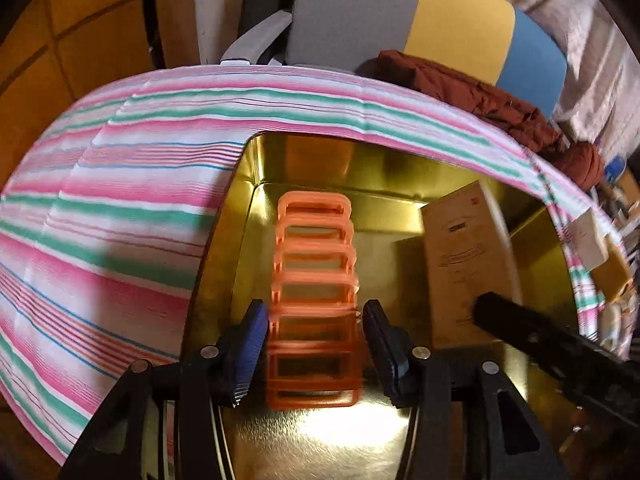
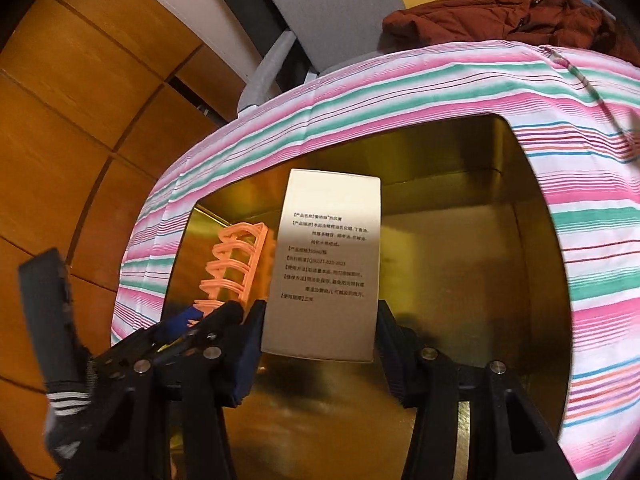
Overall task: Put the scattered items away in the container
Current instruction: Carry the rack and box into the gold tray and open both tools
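A gold metal tin (image 1: 320, 152) (image 2: 520, 240) sits open on a striped cloth. In the left wrist view my left gripper (image 1: 316, 344) is over the tin with an orange plastic rack (image 1: 314, 288) between its fingers; the pads stand just apart from its blurred sides. In the right wrist view my right gripper (image 2: 320, 336) has a white printed box (image 2: 328, 260) between its fingers, inside the tin. Gaps show at both pads. The orange rack (image 2: 236, 264) shows to the left, and the box (image 1: 468, 256) shows in the left wrist view on the right.
The striped tablecloth (image 1: 120, 200) (image 2: 592, 220) covers the table around the tin. A dark red jacket (image 1: 480, 96) (image 2: 500, 16) lies at the far edge. A grey chair (image 2: 320, 20) stands behind the table. Small boxes (image 1: 600, 248) sit at the right.
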The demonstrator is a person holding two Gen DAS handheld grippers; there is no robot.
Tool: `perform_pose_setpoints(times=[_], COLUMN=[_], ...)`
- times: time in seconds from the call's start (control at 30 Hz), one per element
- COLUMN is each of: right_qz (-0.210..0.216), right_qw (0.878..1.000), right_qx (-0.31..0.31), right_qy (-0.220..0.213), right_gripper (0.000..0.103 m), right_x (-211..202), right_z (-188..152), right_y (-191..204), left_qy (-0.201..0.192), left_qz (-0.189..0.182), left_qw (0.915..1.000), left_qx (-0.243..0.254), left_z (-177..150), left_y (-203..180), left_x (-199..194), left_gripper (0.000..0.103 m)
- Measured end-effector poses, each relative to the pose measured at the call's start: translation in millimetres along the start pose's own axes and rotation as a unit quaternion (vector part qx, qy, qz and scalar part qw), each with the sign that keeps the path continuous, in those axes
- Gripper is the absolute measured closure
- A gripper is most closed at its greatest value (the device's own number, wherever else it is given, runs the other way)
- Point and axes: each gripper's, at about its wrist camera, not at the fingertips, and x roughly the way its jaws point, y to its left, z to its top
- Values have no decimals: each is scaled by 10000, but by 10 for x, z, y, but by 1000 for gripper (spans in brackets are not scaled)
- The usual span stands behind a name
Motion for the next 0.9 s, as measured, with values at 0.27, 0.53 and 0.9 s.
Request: perform_pose_setpoints(times=[0.27, 0.53, 0.9], right_qz=[111, 502, 524], right_qw=[9997, 9983, 9955], right_qx=[-199, -154, -710], right_qy=[76, 236, -343], right_gripper=[49, 45, 31], right_x=[130, 445, -119], right_z=[40, 192, -6], right_y=[221, 439, 495], left_qy=[-602, -1112, -1358], left_qz=[-162, 112, -60], left_qw=[9960, 9884, 9811], left_qx=[-645, -1031, -1381], left_z=[-180, -358, -584], left_y=[151, 242, 209], left_x=[-376, -619, -729], left_gripper=[53, 53, 53])
